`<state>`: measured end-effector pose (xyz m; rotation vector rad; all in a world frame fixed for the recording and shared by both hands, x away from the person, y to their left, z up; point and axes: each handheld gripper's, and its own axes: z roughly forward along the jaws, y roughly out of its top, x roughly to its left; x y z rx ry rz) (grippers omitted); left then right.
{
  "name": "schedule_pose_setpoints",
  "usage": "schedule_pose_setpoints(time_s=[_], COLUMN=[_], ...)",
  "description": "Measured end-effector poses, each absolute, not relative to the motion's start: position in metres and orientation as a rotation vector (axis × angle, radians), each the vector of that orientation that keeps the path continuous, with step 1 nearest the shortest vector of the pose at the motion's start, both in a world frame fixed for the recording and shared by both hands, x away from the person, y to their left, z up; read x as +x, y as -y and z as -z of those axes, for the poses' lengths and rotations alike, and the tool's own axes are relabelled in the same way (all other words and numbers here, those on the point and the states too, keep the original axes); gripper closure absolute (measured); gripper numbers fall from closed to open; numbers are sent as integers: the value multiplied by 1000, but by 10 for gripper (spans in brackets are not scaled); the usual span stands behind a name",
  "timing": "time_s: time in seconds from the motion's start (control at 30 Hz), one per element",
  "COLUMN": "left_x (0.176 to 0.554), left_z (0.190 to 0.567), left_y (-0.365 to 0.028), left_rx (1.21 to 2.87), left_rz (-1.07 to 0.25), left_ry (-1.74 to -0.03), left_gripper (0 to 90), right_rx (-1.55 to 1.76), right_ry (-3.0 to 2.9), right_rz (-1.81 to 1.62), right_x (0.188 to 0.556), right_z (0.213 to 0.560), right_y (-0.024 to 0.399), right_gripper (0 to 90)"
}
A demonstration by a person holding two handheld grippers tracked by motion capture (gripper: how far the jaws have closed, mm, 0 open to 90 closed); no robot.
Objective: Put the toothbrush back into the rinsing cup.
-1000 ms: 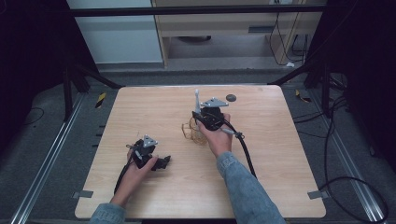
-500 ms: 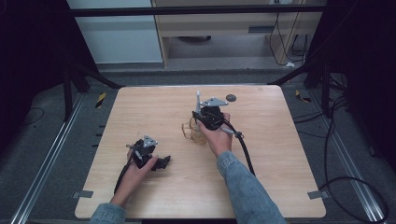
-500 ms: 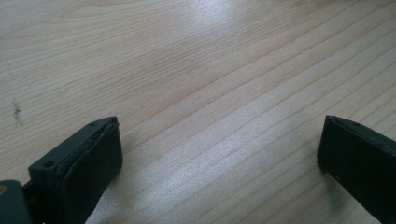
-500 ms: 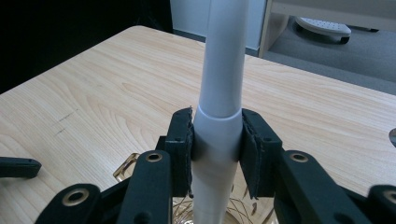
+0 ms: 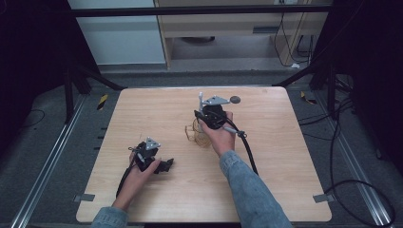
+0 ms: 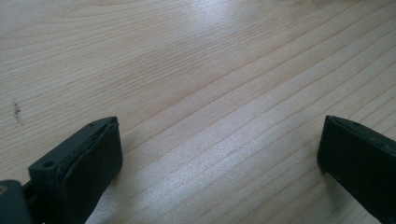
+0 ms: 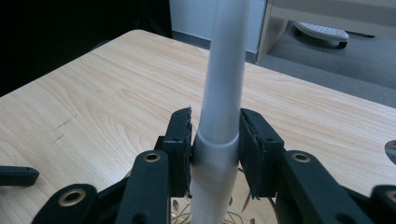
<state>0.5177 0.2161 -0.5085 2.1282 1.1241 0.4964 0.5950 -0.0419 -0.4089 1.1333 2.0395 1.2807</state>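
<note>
The right gripper (image 7: 215, 154) pinches an upright grey tube (image 7: 223, 98) above a straw-like bundle (image 5: 198, 134); at its seven o'clock, the left gripper (image 6: 219, 154) rests spread on the wooden table (image 5: 285, 156).

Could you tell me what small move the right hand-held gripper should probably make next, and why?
Probably lift it slightly. The right hand-held gripper is shut on the grey tube, held upright above the straw-coloured bundle. The left hand-held gripper rests open on the table.

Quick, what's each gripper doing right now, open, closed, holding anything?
Left gripper: open, jaws wide apart over the bare table, holding nothing.
Right gripper: shut on the grey tube, which stands upright between its jaws.
</note>
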Motion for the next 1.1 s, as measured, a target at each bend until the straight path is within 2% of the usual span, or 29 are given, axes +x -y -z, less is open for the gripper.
schedule_pose_setpoints(time_s=[0.53, 1.1], left_x=[518, 518], left_z=[508, 508], left_y=[-216, -216], left_rx=[2128, 2128], left_rz=[-496, -496], left_ry=[-1124, -1124], left_gripper=[0, 0], right_rx=[1155, 1228], right_ry=[-2057, -2034], right_rz=[-1280, -1308], right_x=[596, 606], right_z=[407, 410], right_y=[44, 54], right_gripper=[683, 664])
